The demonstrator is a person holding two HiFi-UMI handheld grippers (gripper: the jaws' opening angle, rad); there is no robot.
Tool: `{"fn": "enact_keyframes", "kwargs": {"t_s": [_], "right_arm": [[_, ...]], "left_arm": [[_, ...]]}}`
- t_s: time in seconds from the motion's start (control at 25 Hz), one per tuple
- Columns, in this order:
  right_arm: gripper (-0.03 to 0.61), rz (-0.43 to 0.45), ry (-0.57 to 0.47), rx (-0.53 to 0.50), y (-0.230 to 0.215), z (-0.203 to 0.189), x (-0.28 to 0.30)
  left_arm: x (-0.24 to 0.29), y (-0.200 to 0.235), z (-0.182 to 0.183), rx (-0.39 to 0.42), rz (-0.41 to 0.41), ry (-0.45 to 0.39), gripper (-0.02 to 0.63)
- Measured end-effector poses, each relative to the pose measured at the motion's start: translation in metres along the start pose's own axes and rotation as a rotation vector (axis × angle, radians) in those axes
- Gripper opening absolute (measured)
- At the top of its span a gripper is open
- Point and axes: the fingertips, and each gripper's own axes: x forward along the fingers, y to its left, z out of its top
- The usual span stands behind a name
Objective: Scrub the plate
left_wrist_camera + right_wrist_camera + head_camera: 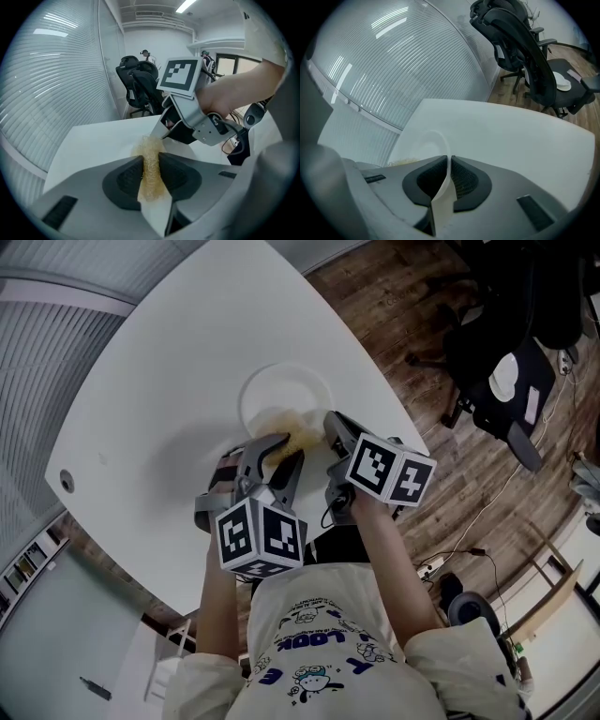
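The plate (270, 382) sits on the white bench (159, 418) just above the middle of the head view, close to the bench's right-hand edge. It is a plain white round dish with a shallow well and a thin raised rim, and a yellowish smear shows over its lower part. The right gripper (336, 429) has its fingers (471, 180) clenched on that rim at the near right, and the right gripper view shows the thin edge pinched between the pads. I'd judge the plate stiff, fairly light and smooth enough to slip, so the rim is the sensible place to hold it. Whether it would chip if it slid off I can't tell. The left gripper (281, 454) comes in from the lower left with its fingers (124, 180) squeezing a scourer (151, 168), a pale yellow, wiry tuft that looks soft and springy. It bulges out past the fingertips toward the plate, right beside the right gripper. Being so soft, it will probably need pressing down to bite.
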Motion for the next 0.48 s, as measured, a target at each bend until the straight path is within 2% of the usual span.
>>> {"fn": "enact_keyframes", "kwargs": {"t_s": [0.16, 0.48], "right_arm": [[0.02, 0.004, 0.004, -0.001, 0.0, 0.0, 0.0], [0.02, 0.013, 0.01, -0.016, 0.0, -0.001, 0.001]], "left_arm": [[-0.002, 0.015, -0.009, 0.05, 0.073, 0.059, 0.127], [0.002, 0.057, -0.013, -0.014, 0.199, 0.062, 0.127]]}}
